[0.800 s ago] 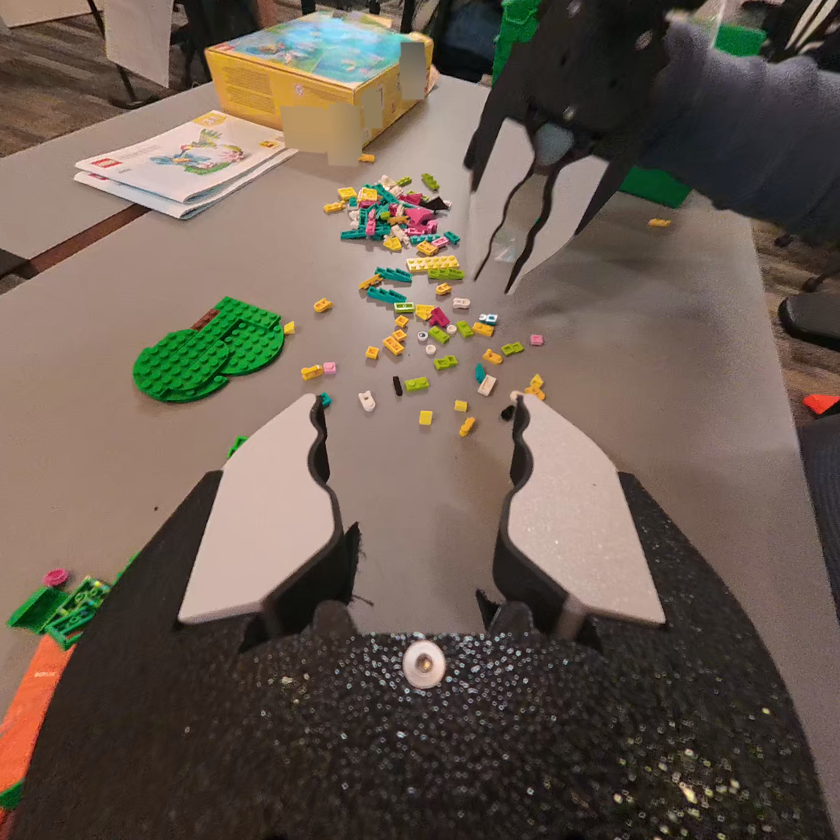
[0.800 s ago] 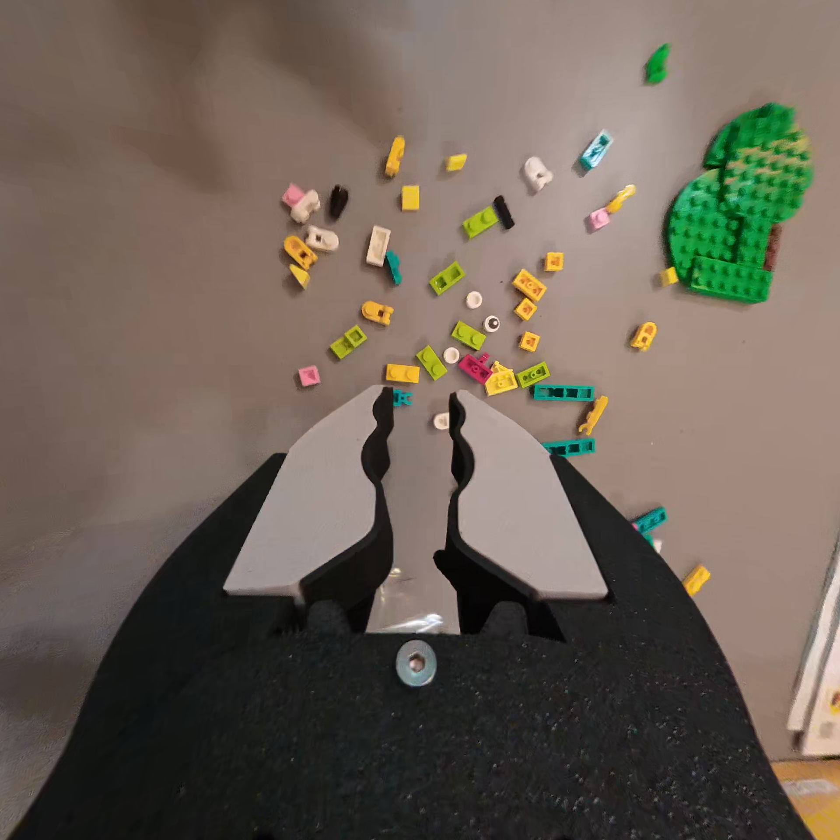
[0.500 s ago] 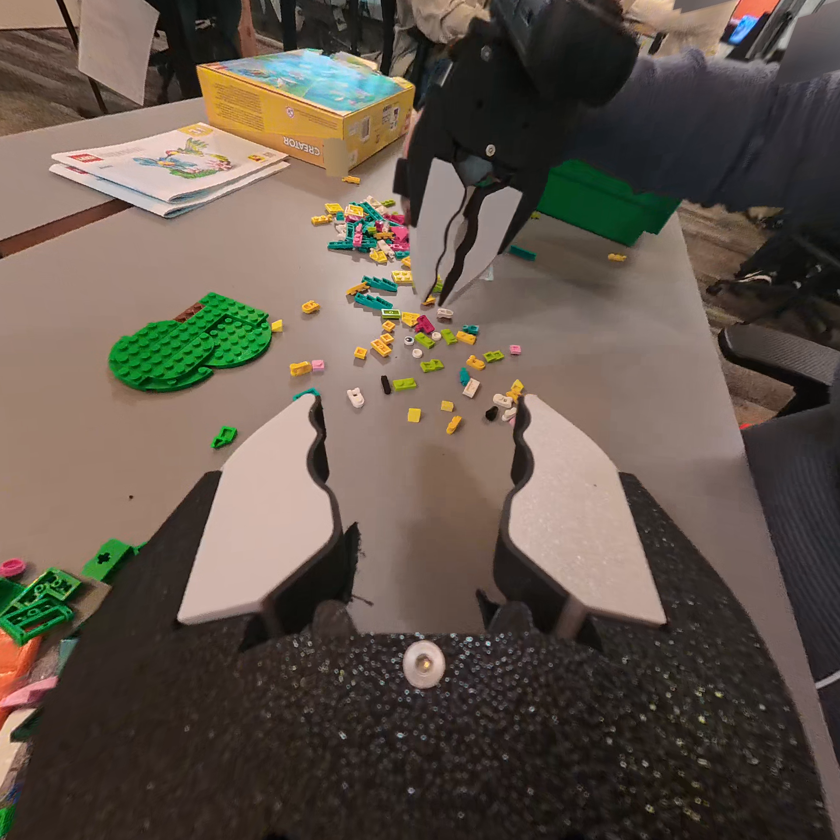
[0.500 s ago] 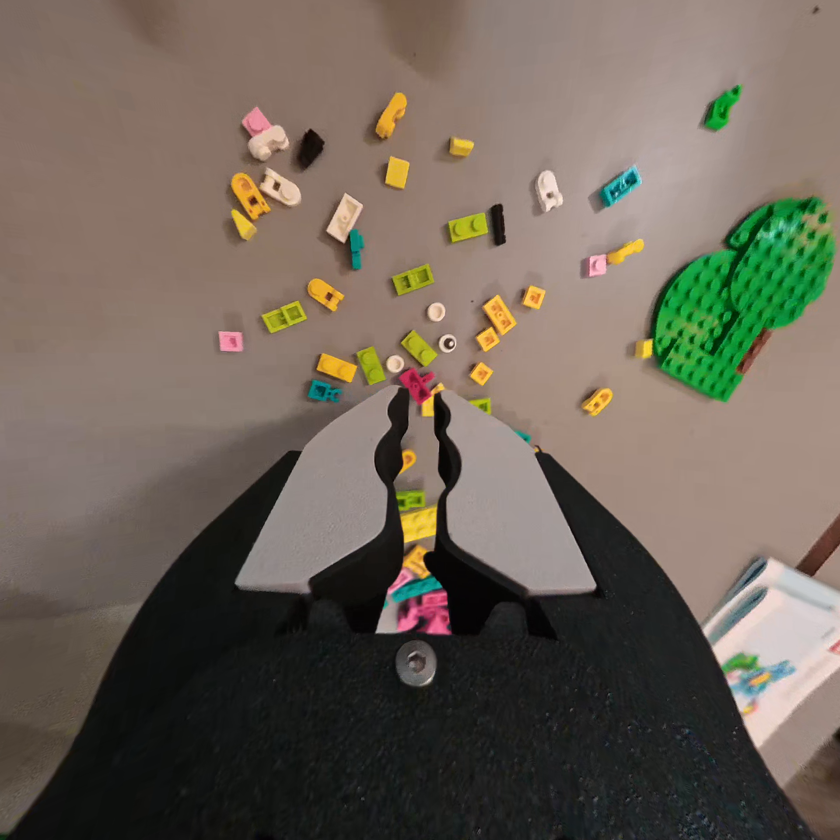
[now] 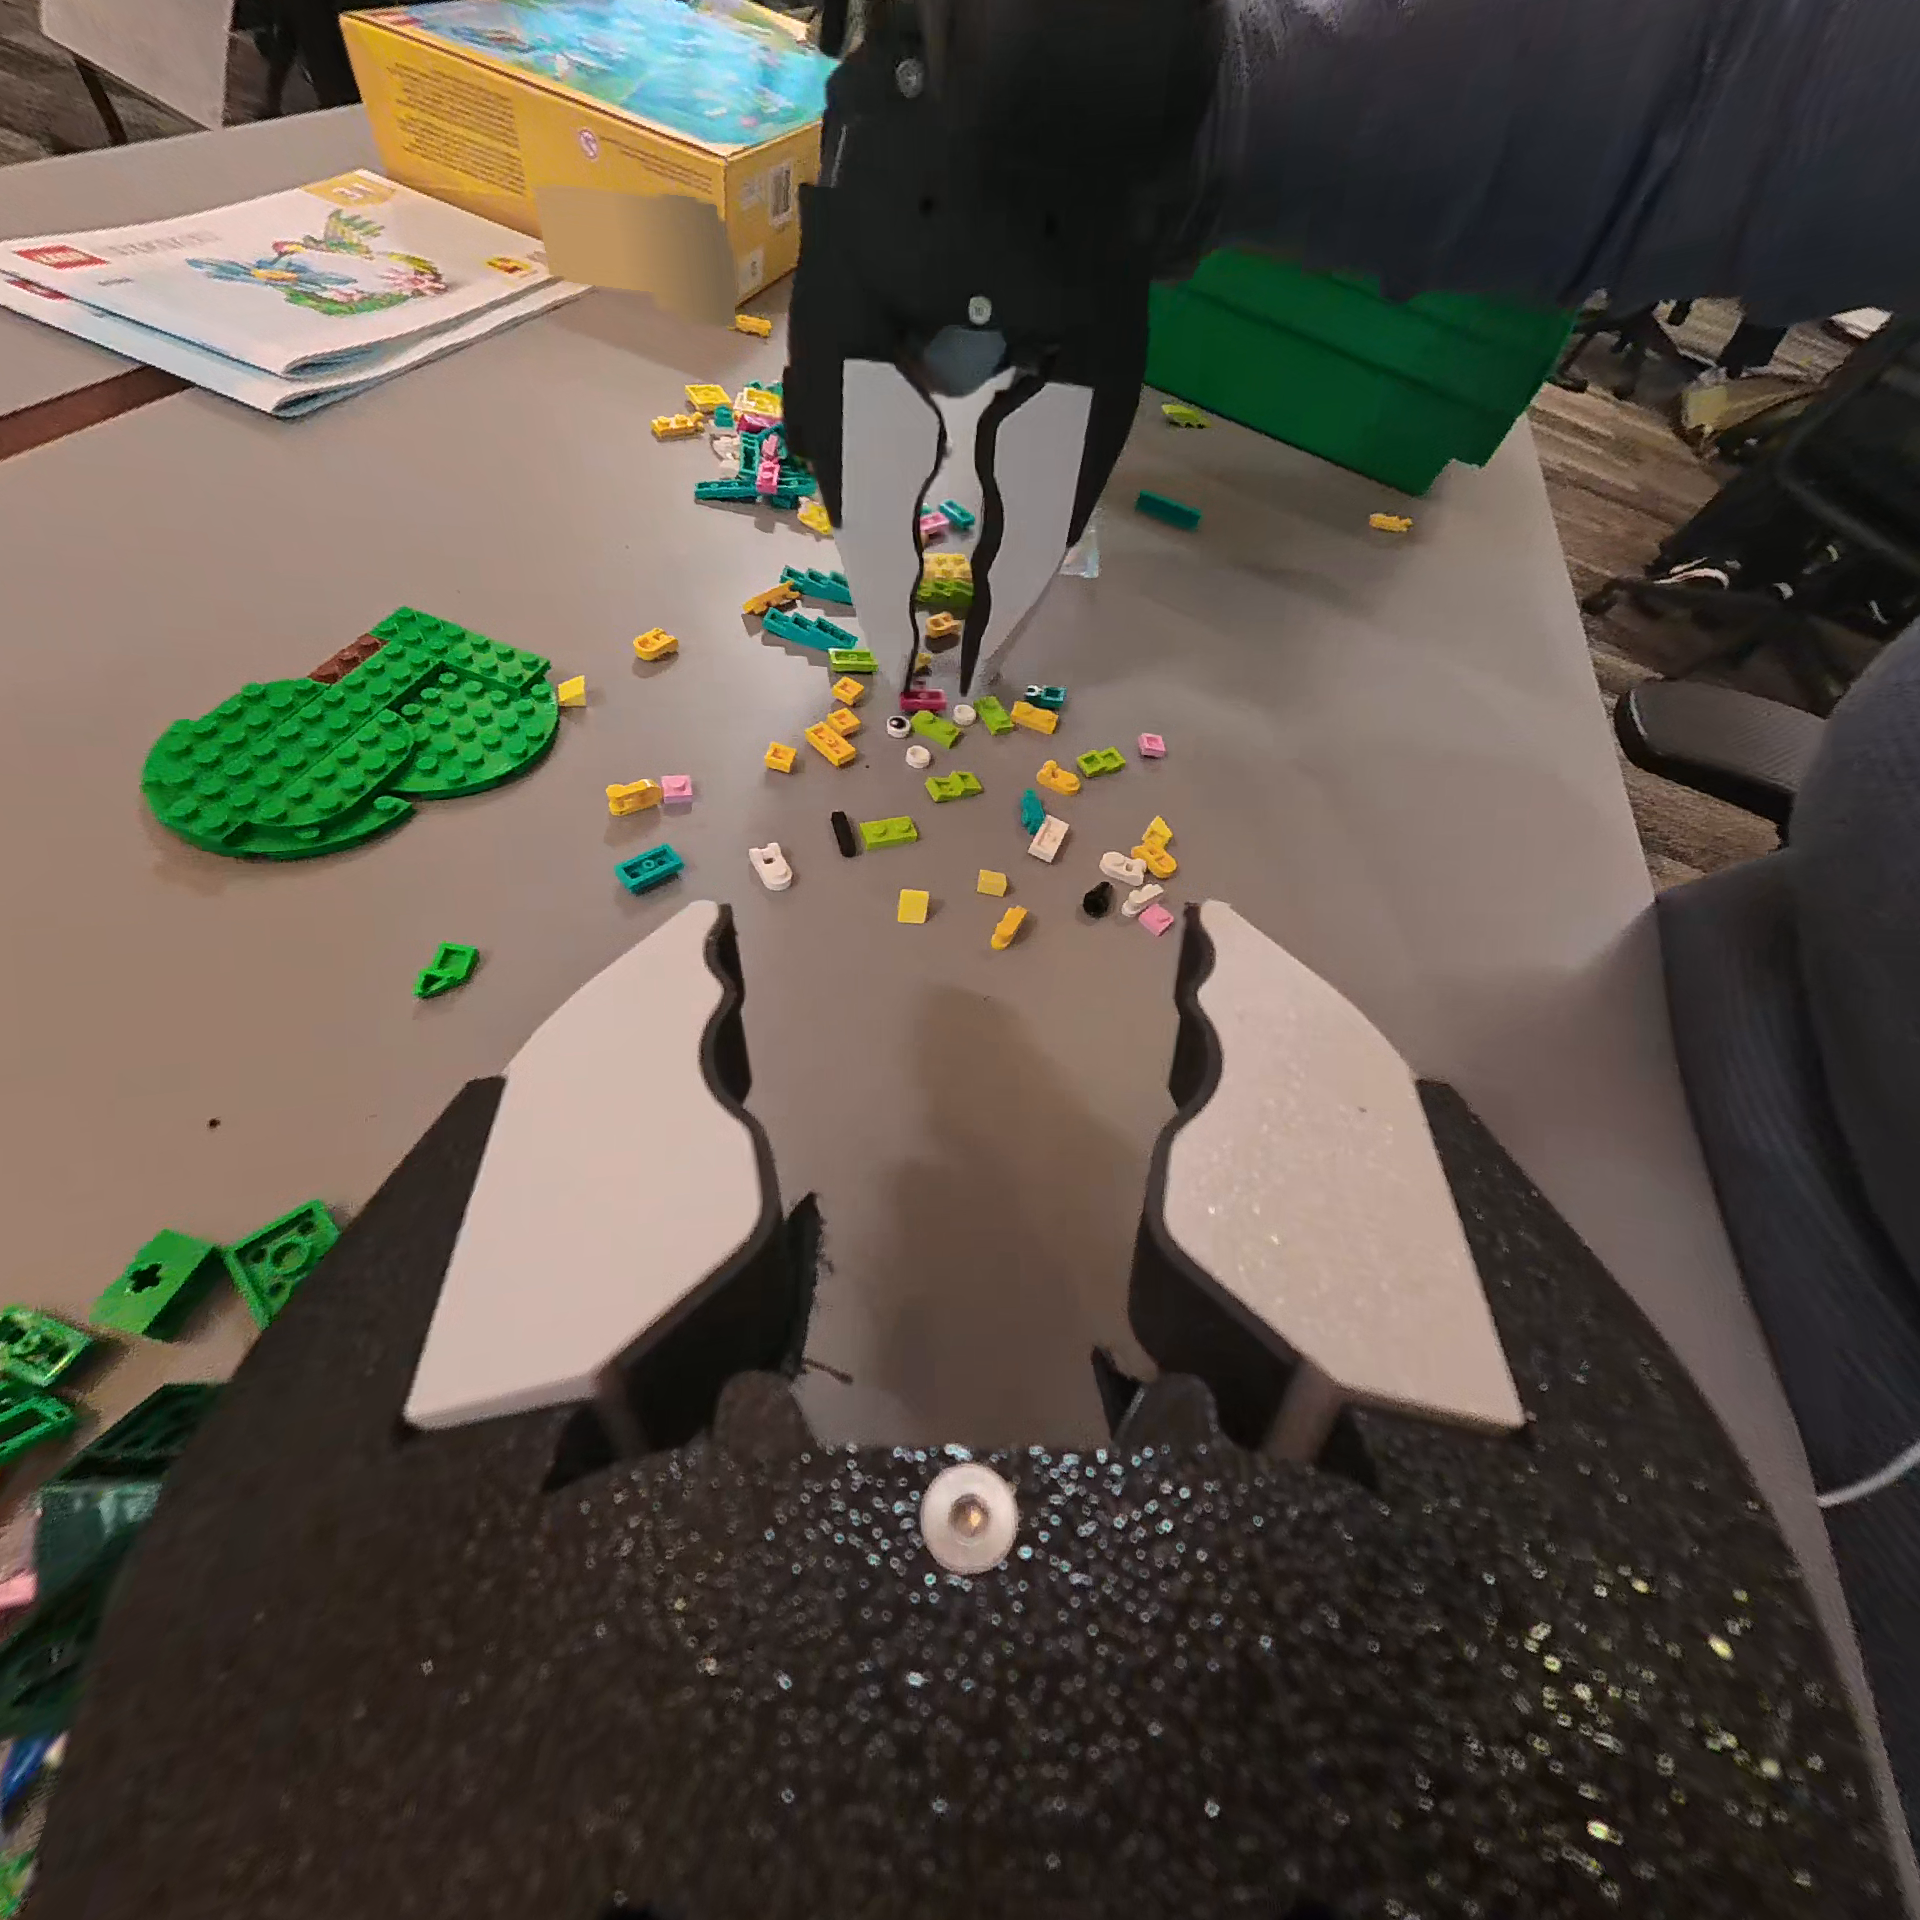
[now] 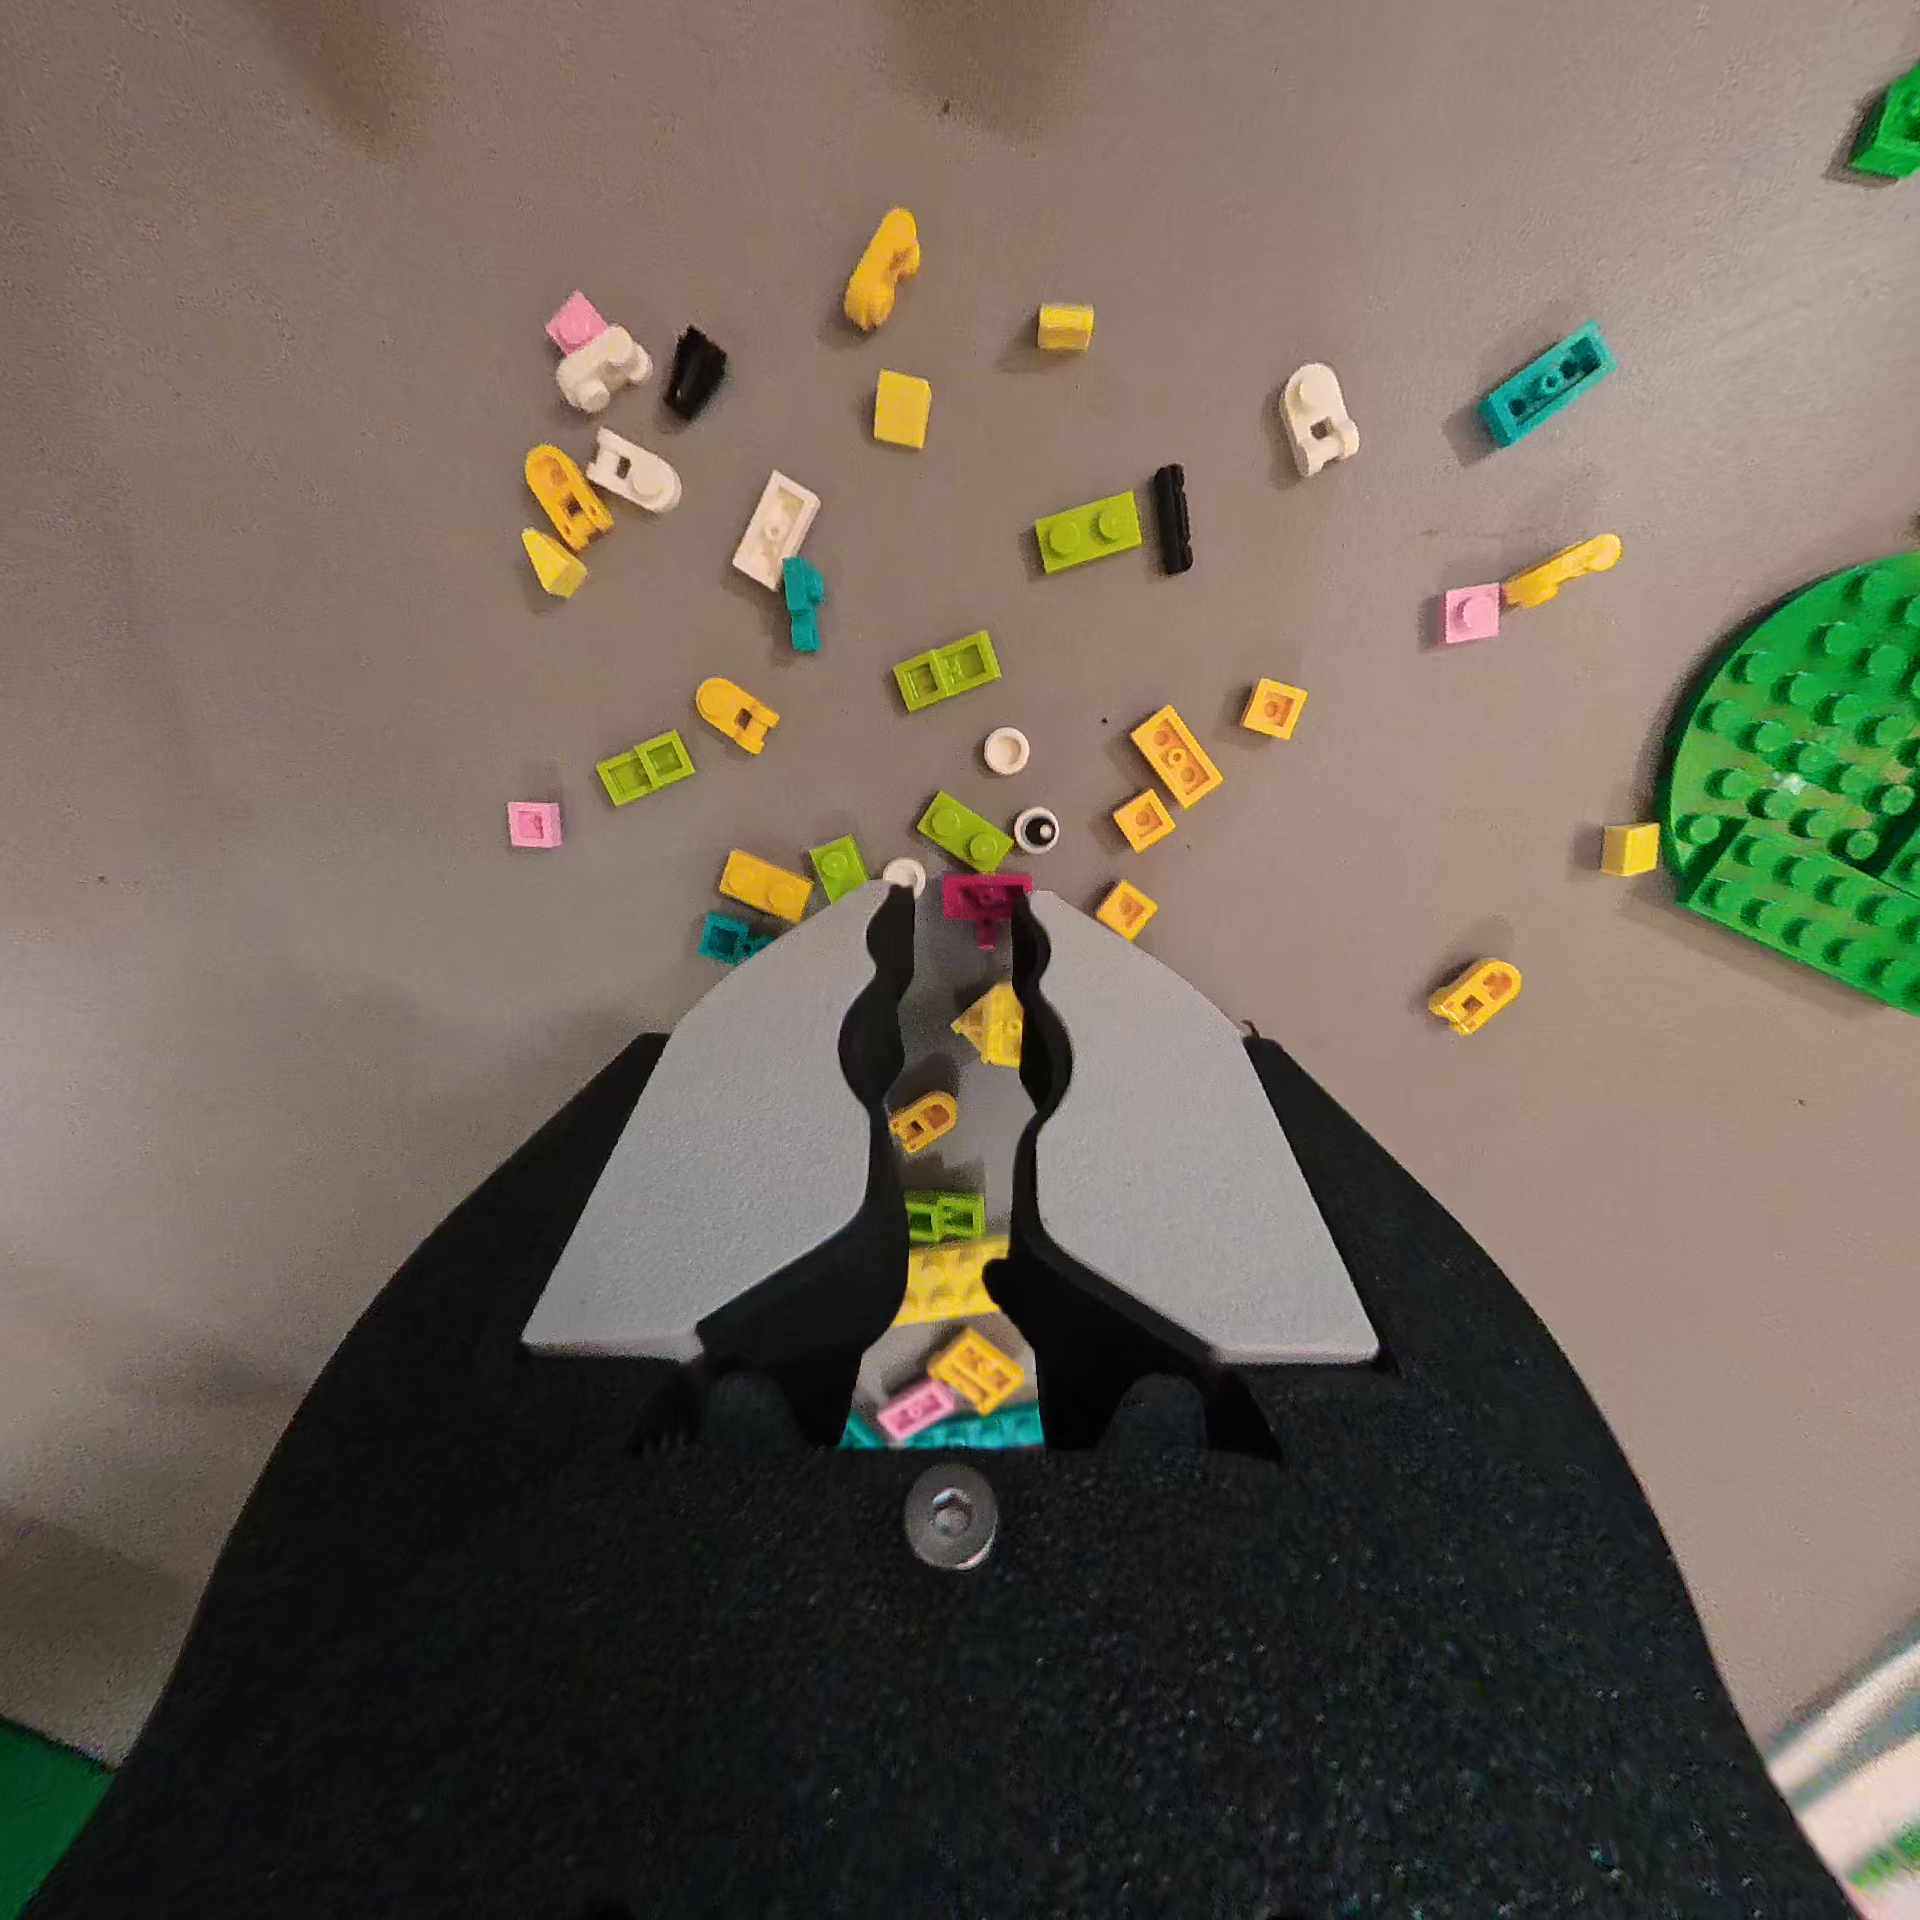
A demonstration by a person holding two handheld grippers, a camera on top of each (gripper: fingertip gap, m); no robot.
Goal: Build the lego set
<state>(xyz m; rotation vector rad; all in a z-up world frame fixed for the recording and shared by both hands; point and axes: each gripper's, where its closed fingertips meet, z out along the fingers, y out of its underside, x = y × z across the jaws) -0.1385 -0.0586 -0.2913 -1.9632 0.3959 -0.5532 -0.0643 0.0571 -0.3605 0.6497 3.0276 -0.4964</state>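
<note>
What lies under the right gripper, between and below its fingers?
Through the gap in the right gripper loose bricks show on the grey table: a magenta piece at the tips, then yellow, orange, lime, pink and teal ones. Whatever lies beneath the grey fingers is covered.

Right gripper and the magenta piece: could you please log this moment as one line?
right gripper: open, fingers straddling magenta piece | left gripper: open, empty | green base: untouched

At your twelve o'clock, the grey table runs ahead. At two o'clock a green bin sits at its far edge; at three, a dark chair.
</note>
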